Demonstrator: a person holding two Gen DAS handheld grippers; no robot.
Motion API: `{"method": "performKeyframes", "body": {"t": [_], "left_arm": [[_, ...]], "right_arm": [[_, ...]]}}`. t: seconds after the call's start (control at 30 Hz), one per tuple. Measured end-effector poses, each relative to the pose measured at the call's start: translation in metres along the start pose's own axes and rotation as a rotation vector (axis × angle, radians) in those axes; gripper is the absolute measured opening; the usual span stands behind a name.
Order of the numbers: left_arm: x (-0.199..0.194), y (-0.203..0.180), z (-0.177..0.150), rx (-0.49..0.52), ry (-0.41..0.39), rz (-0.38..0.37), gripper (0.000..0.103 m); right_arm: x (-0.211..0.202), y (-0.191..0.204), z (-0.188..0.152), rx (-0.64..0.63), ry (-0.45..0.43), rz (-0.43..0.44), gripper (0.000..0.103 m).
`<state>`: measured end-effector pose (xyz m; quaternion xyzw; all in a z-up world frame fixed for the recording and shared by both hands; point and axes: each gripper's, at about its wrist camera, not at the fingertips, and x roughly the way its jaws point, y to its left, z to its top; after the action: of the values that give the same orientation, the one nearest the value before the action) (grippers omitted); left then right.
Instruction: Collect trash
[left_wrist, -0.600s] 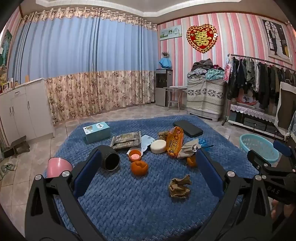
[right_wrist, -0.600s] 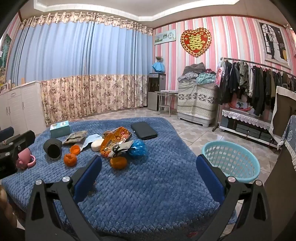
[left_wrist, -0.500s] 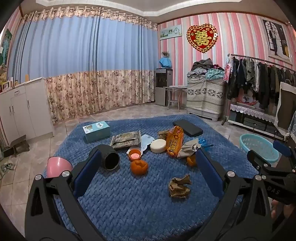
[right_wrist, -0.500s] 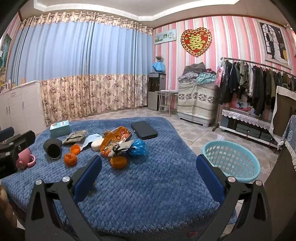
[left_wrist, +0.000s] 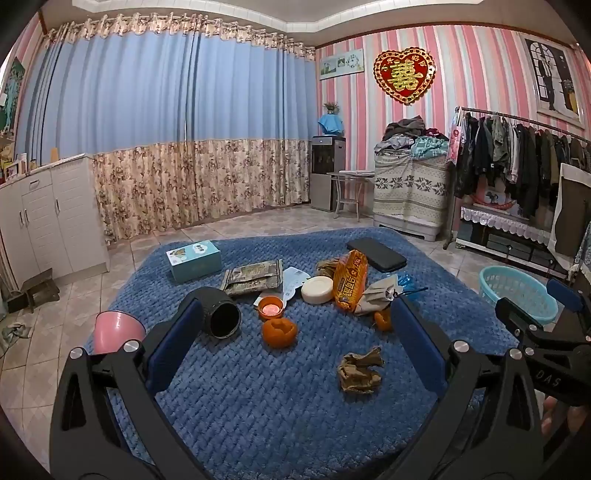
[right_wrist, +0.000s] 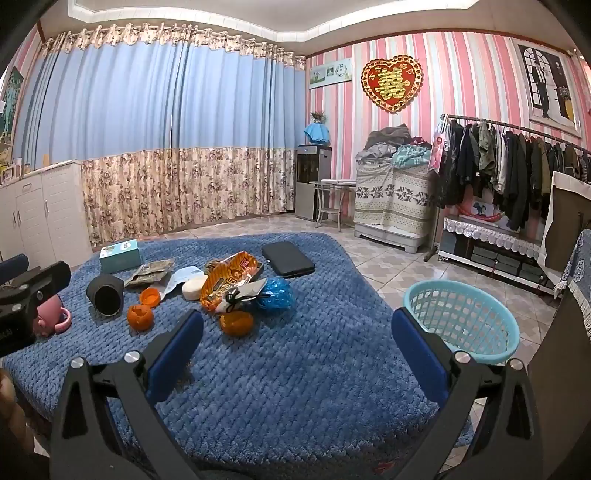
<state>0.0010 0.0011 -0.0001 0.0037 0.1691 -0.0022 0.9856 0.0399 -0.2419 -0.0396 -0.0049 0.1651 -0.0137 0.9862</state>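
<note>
Trash lies on a blue quilted cover (left_wrist: 258, 406): a crumpled brown paper (left_wrist: 359, 371), orange peels (left_wrist: 279, 333), an orange snack wrapper (left_wrist: 350, 278), a blue plastic bag (right_wrist: 275, 293) and a green-brown packet (left_wrist: 253, 277). A light-blue basket (right_wrist: 461, 319) stands on the floor to the right. My left gripper (left_wrist: 295, 347) is open and empty, above the near part of the cover, short of the brown paper. My right gripper (right_wrist: 295, 349) is open and empty, above the cover's near right part, left of the basket.
A black cup (left_wrist: 219, 314) on its side, a pink cup (left_wrist: 114, 330), a teal box (left_wrist: 194, 260), a white round soap (left_wrist: 317, 290) and a black case (left_wrist: 376, 254) also lie on the cover. A clothes rack (left_wrist: 517, 158) and white cabinets (left_wrist: 44, 218) line the walls.
</note>
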Motion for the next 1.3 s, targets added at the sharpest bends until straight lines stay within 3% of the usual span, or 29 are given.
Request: {"method": "performKeyframes", "body": {"t": [1.3], "left_arm": [[0.008,0.0,-0.009,0.005,0.001,0.002,0.098]], "right_arm": [[0.002,-0.001,-0.002,0.001,-0.003,0.0,0.099]]}}
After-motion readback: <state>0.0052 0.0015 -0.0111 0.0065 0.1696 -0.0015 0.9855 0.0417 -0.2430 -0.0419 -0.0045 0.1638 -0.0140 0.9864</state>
